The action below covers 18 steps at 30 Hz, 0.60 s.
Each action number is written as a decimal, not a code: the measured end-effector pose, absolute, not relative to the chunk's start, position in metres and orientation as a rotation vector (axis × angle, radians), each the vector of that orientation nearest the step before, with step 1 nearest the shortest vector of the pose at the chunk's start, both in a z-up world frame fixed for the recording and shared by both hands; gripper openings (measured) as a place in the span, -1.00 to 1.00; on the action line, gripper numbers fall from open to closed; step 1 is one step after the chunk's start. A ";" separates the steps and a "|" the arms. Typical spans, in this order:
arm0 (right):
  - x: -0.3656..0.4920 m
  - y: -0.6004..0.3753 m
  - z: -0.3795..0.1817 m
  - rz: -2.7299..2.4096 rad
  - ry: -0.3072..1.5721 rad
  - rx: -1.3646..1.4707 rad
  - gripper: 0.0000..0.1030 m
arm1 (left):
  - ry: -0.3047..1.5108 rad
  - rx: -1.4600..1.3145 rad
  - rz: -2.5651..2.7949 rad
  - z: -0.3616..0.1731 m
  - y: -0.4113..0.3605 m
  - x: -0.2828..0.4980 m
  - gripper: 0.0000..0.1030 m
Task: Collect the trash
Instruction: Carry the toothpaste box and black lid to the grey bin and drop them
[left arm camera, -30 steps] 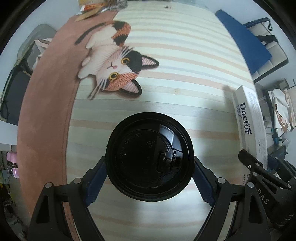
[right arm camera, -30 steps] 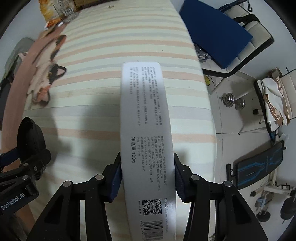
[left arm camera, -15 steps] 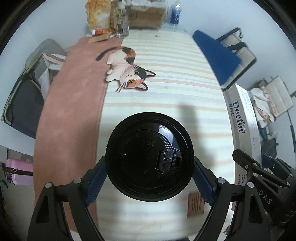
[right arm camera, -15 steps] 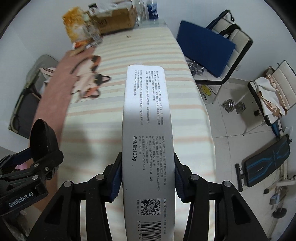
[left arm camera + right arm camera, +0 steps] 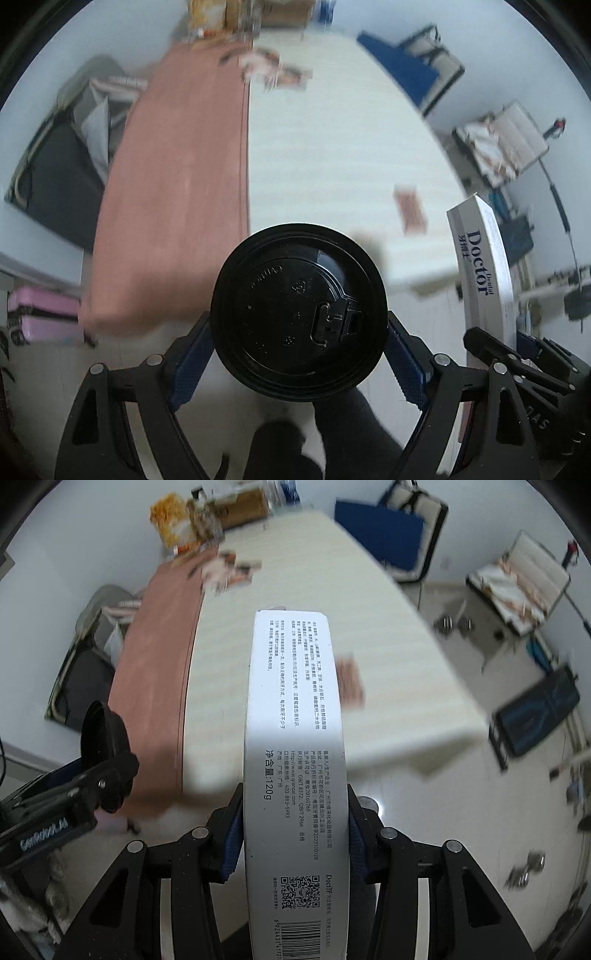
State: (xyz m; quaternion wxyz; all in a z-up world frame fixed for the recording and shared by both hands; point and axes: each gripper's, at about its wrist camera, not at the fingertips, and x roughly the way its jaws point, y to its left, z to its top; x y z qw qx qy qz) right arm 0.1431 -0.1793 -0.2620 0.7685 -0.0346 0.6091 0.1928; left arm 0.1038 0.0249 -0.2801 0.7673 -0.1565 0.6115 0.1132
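Right now my left gripper [image 5: 299, 354] is clamped on one black-lidded cup [image 5: 299, 310], light and crushable, held by its sides under the rim. My right gripper [image 5: 295, 834] pinches one stiff, light toothpaste box [image 5: 295, 760] near its end. One small wrapper [image 5: 410, 210] lies on the bed [image 5: 332, 155].

Both tools [image 5: 299, 354] [image 5: 295, 843] clamped, raised.

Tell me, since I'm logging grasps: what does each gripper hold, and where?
Left gripper: black cup lid, pinched at opposite rim edges. Right gripper: white toothpaste box, clamped on its long sides near the barcode end.
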 end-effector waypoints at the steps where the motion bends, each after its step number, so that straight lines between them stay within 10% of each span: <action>1: 0.125 -0.184 -0.273 0.422 1.355 -0.077 -0.04 | 1.349 -0.346 0.244 -0.288 0.024 0.094 0.67; 18: 0.058 -0.187 -0.630 0.430 1.725 -0.082 -0.04 | 1.710 -0.596 0.246 -0.642 0.038 0.046 0.74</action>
